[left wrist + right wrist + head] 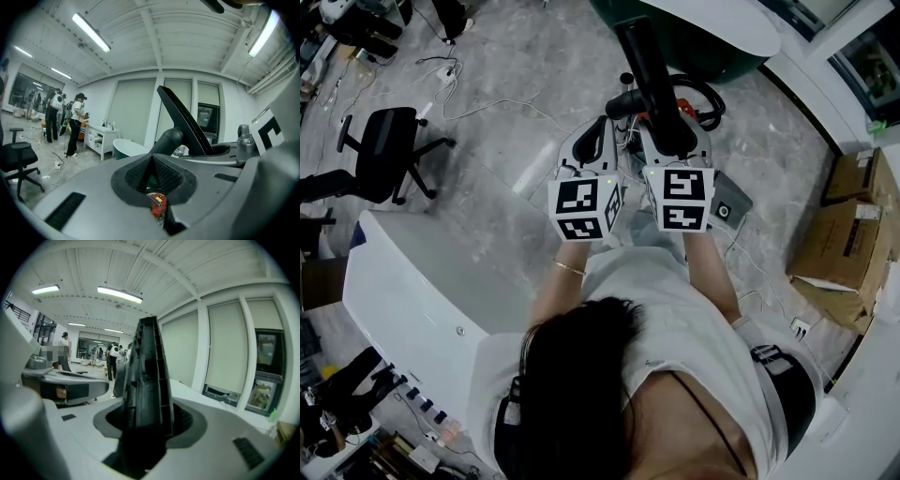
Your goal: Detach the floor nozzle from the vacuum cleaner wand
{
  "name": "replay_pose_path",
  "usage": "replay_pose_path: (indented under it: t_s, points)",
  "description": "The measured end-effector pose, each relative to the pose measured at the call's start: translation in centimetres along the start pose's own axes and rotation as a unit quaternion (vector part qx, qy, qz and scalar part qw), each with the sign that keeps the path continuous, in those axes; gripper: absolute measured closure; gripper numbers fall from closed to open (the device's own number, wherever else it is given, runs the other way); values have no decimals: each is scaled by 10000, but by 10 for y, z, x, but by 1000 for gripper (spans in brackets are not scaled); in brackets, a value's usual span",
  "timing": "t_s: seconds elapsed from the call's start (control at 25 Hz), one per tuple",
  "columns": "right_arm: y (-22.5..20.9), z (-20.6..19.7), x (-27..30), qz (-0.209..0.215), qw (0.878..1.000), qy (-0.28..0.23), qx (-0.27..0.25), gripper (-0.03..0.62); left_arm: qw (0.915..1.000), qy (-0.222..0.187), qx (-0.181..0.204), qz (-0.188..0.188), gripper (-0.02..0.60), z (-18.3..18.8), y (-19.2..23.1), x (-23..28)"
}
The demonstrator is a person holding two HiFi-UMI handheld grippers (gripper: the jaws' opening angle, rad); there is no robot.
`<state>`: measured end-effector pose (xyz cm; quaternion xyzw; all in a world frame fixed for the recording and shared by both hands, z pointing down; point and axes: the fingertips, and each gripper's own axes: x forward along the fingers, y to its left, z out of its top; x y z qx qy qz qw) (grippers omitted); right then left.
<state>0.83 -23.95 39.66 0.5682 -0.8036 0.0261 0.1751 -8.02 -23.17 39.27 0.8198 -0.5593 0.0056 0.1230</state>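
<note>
In the head view my two grippers sit side by side over the vacuum cleaner [701, 105], a red and black body with a black hose. My right gripper [673, 141] is shut on the black floor nozzle [649, 70], which sticks up past its jaws. In the right gripper view this ribbed black part [147, 380] fills the gap between the pads of my right gripper [145, 427]. My left gripper [602, 129] is just left of it. Its pads [161, 174] meet with nothing visible between them, and a red part [157, 205] shows below. The nozzle [185, 123] rises to its right.
A black office chair [389, 150] and loose cables lie on the floor to the left. A white tub-like unit [412, 281] is beside the person. Cardboard boxes [848, 234] stand at the right. People [75, 124] stand by a white cabinet [101, 138] far off.
</note>
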Motion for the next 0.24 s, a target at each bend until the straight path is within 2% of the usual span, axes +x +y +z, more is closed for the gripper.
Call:
replay_pose_path:
  t_s: [0.24]
  points:
    - [1,-8,1,-77,9999,70,2,375,9999,132,93,-1,577,-9,0,-1]
